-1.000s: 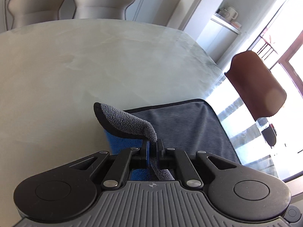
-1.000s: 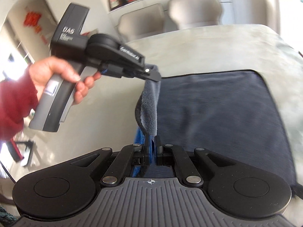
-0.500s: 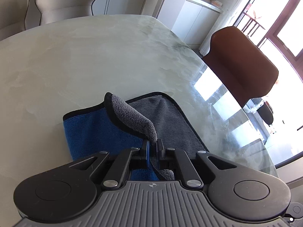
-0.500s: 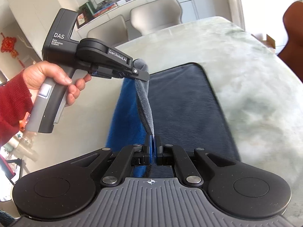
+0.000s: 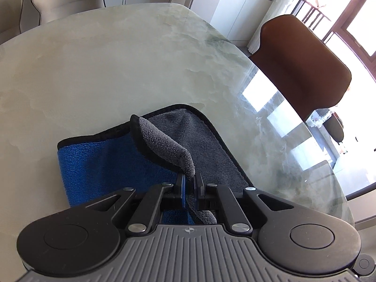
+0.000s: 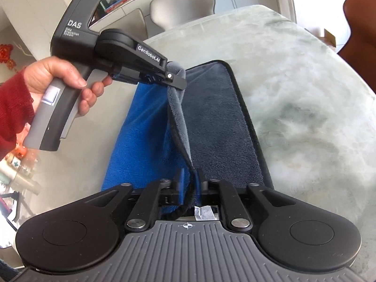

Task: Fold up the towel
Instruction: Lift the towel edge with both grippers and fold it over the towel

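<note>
Towel [image 6: 221, 127], grey over blue with black piping, lies half-folded on the tabletop [image 5: 94, 70], its raised edge clenched by both left gripper [image 5: 189, 183] and right gripper [image 6: 189, 178] jaws toward six o'clock.

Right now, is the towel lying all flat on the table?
No. Both tools pinch one edge of the towel and lift it off the table, showing its blue side.

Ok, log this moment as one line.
left gripper: shut on towel edge | right gripper: shut on towel edge | edge lifted over table
</note>
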The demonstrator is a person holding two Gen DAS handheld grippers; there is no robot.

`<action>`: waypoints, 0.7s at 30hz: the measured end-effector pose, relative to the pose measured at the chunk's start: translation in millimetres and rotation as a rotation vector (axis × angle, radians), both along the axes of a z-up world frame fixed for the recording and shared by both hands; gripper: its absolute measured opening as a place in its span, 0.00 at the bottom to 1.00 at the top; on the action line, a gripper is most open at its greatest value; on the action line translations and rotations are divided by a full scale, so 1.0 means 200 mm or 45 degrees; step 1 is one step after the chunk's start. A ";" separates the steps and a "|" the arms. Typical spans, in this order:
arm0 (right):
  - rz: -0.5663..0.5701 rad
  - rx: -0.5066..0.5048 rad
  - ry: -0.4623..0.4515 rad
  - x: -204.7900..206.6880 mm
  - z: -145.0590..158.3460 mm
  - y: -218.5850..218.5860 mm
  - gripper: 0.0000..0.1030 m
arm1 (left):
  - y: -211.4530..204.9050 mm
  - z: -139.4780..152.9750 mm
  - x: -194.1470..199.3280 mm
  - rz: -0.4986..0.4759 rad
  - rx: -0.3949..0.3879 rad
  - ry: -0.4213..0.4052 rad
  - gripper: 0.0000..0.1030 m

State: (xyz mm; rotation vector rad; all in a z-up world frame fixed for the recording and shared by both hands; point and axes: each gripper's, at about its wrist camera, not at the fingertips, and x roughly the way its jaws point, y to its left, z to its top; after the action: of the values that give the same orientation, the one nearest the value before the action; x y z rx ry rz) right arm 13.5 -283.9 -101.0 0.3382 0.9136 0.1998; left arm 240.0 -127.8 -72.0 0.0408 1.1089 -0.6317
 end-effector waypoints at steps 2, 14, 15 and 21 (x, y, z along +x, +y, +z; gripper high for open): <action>0.015 0.009 0.006 0.02 -0.01 0.01 0.26 | 0.00 0.00 0.00 -0.001 0.003 -0.001 0.05; 0.016 -0.030 -0.009 0.06 -0.08 0.02 0.30 | 0.03 0.01 0.00 0.000 -0.002 -0.002 0.05; 0.021 -0.030 -0.016 0.06 -0.08 0.02 0.30 | 0.03 0.01 0.00 0.002 -0.001 0.000 0.05; 0.069 -0.026 -0.037 0.06 -0.07 0.05 0.07 | 0.01 0.00 0.01 0.002 0.003 0.006 0.05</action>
State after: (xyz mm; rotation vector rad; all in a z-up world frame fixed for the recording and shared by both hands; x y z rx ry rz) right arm 25.9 -274.4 -114.6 0.2910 0.8959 0.2444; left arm 241.2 -126.0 -71.9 0.0405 1.1144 -0.6292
